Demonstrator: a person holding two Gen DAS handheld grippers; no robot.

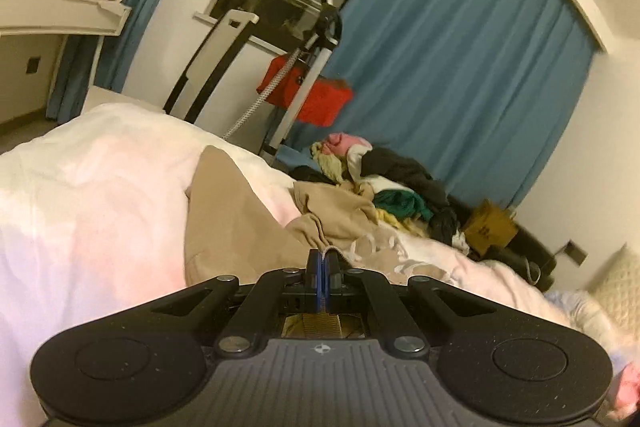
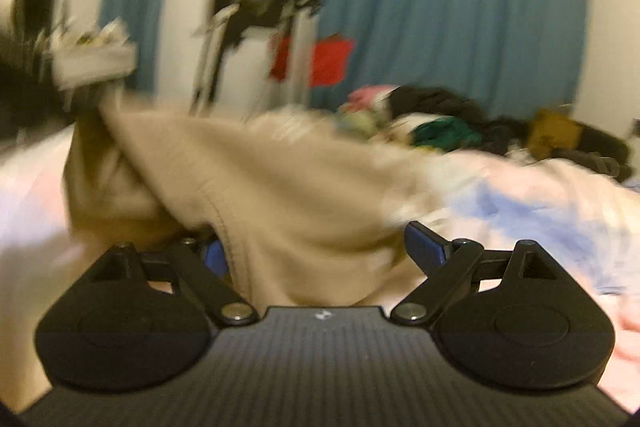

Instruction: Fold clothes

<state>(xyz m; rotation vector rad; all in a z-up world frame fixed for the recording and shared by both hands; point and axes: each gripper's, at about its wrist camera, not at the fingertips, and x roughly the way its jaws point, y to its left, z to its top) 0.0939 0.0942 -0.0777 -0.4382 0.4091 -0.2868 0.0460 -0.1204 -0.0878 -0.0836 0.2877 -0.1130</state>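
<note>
A beige garment [image 1: 240, 211] lies spread on the pale pink bed cover [image 1: 100, 195]. My left gripper [image 1: 322, 263] is shut on a ribbed edge of this beige garment, which shows pinched at the blue pads. In the blurred right wrist view the same beige garment [image 2: 280, 195] drapes between the spread blue fingers [image 2: 426, 245] of my right gripper [image 2: 320, 251], which stands open. Its left pad is partly hidden under the cloth. At the upper left of that view the garment is lifted near a dark shape, likely my left gripper.
A heap of mixed clothes [image 1: 384, 187] sits on the far side of the bed, also seen as the heap [image 2: 424, 119]. Behind it stand a tripod [image 1: 316, 59], a red box [image 1: 308, 91] and blue curtains [image 1: 460, 59]. A white shelf [image 1: 60, 11] juts out at left.
</note>
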